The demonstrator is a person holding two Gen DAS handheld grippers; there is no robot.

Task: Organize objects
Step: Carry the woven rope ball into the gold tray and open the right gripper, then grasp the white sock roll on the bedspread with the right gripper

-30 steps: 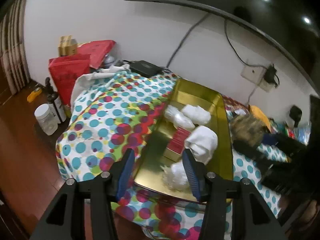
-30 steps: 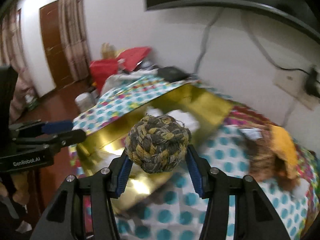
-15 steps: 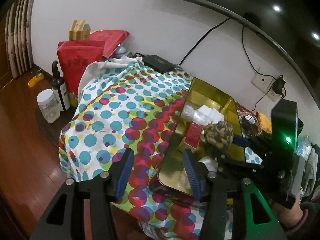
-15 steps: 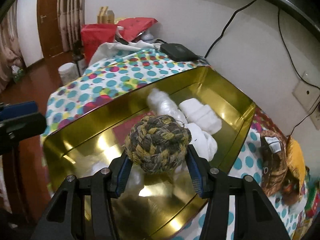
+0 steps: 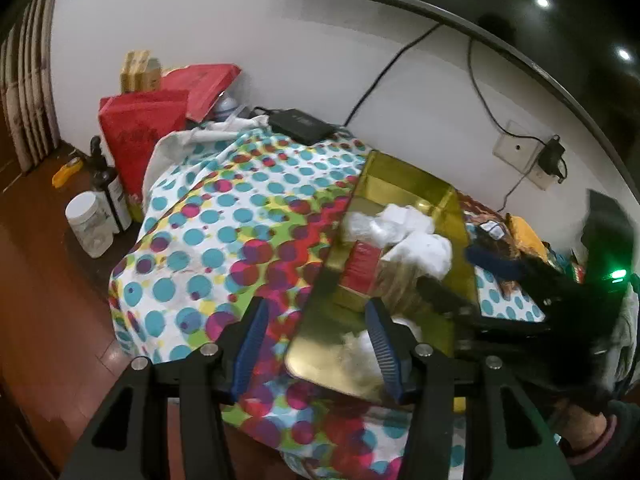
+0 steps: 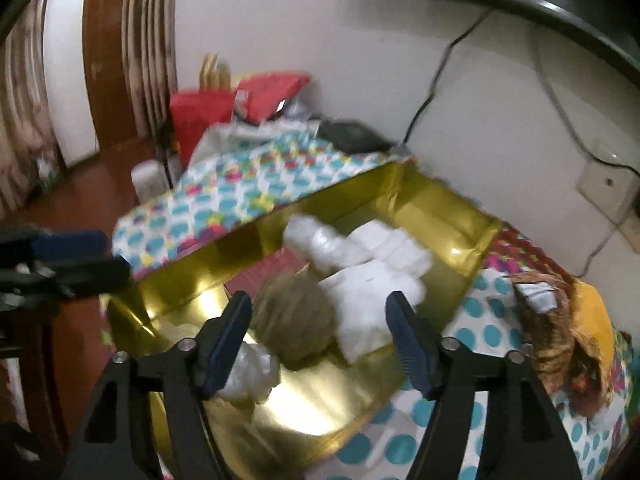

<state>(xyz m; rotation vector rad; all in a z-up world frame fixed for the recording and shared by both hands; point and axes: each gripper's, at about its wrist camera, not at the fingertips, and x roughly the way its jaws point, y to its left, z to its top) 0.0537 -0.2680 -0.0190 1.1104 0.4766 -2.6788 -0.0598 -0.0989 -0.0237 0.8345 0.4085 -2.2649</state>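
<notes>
The right gripper (image 6: 320, 332) has its fingers spread, nothing between them; the woven ball (image 6: 294, 326) lies just beyond in the gold tray (image 6: 436, 216), beside white bundles (image 6: 376, 276). The left gripper (image 5: 316, 344) hangs open-fingered at the tray's near-left edge on the dotted desk cloth (image 5: 224, 224). The ball looks stowed; the brown-and-yellow items (image 6: 568, 328) right of the tray seem left to sort.

We hold our left black, blue-padded gripper (image 5: 318, 344) spread wide; our right black, blue-padded gripper (image 6: 320, 338) likewise gapes, gripping nothing.
</notes>
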